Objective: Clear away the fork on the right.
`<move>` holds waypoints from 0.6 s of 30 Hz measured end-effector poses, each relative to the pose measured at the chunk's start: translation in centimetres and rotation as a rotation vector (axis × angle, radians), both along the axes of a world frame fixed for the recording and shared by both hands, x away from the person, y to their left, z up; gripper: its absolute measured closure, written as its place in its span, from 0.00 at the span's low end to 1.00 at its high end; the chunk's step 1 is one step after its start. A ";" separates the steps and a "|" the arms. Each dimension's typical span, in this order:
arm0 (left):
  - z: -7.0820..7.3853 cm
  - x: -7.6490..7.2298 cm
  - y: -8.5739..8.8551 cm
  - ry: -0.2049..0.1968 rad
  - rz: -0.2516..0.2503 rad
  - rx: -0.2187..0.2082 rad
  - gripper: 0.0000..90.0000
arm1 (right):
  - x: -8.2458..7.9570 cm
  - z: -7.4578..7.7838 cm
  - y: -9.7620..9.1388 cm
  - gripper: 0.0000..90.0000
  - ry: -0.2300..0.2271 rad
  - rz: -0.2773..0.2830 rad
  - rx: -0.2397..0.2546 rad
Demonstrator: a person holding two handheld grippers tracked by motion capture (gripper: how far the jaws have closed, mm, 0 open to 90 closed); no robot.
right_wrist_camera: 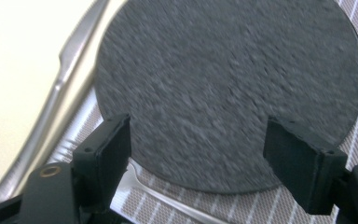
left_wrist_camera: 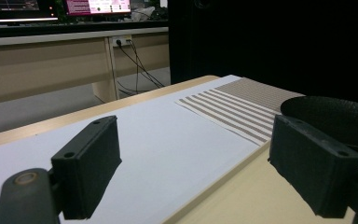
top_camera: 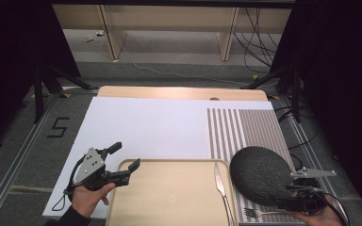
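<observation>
1. The right gripper [top_camera: 290, 190] is seen at the near right edge of the table, with its jaws spread wide; nothing is held between them.
2. In the right gripper view, the near rim of the plate [right_wrist_camera: 233, 88] is seen between the two pads [right_wrist_camera: 109, 149], but it cannot be told whether it is touched by them.
3. The dark, rough plate [top_camera: 260, 175] is laid on the striped mat [top_camera: 245, 129], at its near end.
4. A fork [top_camera: 264, 214] is placed on the mat just beside the near rim of the plate, and part of it is covered by the plate and the gripper.
5. A knife [top_camera: 221, 188] is laid along the right edge of the tray [top_camera: 169, 197], close to the left side of the plate.
6. The left gripper [top_camera: 125, 157] is held at the far left corner of the tray, wide open and empty.
7. White paper [top_camera: 146, 125] is spread under the tray and beside the mat.
</observation>
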State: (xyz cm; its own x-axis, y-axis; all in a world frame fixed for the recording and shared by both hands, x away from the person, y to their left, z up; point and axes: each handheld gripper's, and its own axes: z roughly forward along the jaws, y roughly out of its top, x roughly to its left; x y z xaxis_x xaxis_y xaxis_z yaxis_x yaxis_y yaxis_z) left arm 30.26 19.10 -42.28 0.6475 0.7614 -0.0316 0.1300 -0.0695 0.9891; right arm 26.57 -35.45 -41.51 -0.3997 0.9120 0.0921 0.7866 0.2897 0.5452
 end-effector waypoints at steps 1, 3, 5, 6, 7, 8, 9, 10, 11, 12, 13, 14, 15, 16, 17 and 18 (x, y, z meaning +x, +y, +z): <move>0.0 0.0 0.0 -0.003 0.000 0.004 0.18 | -0.1 -0.1 -0.3 0.27 0.022 0.000 -0.014; 0.0 0.0 0.0 -0.004 0.001 0.006 0.18 | -0.2 -0.2 -0.5 0.27 0.038 -0.009 -0.027; 0.0 0.0 -0.1 -0.003 0.000 0.004 0.18 | -0.4 -0.3 -0.8 0.27 0.050 -0.014 -0.033; 0.0 0.0 -0.1 -0.003 -0.001 0.004 0.18 | -0.5 -0.3 -0.9 0.27 0.057 -0.022 -0.040; 0.0 0.0 -0.1 -0.003 -0.001 0.005 0.18 | -0.6 -0.4 -1.0 0.27 0.068 -0.025 -0.047; 0.0 0.0 -0.1 -0.004 -0.002 0.005 0.18 | -0.7 -0.4 -1.1 0.27 0.068 -0.030 -0.050; 0.0 0.0 -0.1 -0.004 -0.002 0.005 0.18 | -0.8 -0.4 -1.2 0.28 0.079 -0.029 -0.050; 0.0 0.0 -0.1 -0.004 -0.002 0.005 0.18 | -0.9 -0.4 -1.3 0.28 0.087 -0.033 -0.057; 0.0 0.0 -0.1 -0.004 -0.001 0.003 0.18 | -0.9 -0.5 -1.3 0.28 0.097 -0.029 -0.061; 0.0 0.0 -0.1 -0.003 -0.001 0.004 0.18 | -1.0 -0.5 -1.3 0.28 0.104 -0.028 -0.065; 0.0 0.0 -0.1 -0.003 -0.001 0.005 0.18 | -1.0 -0.7 -1.3 0.28 0.119 -0.026 -0.071; 0.0 0.0 -0.1 -0.003 -0.001 0.005 0.18 | -1.0 -0.7 -1.3 0.28 0.119 -0.026 -0.071; 0.0 0.0 -0.1 -0.005 -0.003 0.007 0.18 | -0.9 -0.9 -1.3 0.28 0.145 -0.026 -0.084; 0.0 0.0 -0.1 -0.005 -0.004 0.008 0.18 | -0.9 -1.1 -1.3 0.28 0.153 -0.024 -0.095; 0.0 0.0 -0.1 -0.005 -0.004 0.008 0.18 | -0.9 -1.2 -1.3 0.28 0.154 -0.024 -0.098; 0.0 0.0 -0.1 -0.004 -0.004 0.008 0.18 | -0.9 -1.3 -1.3 0.28 0.157 -0.027 -0.101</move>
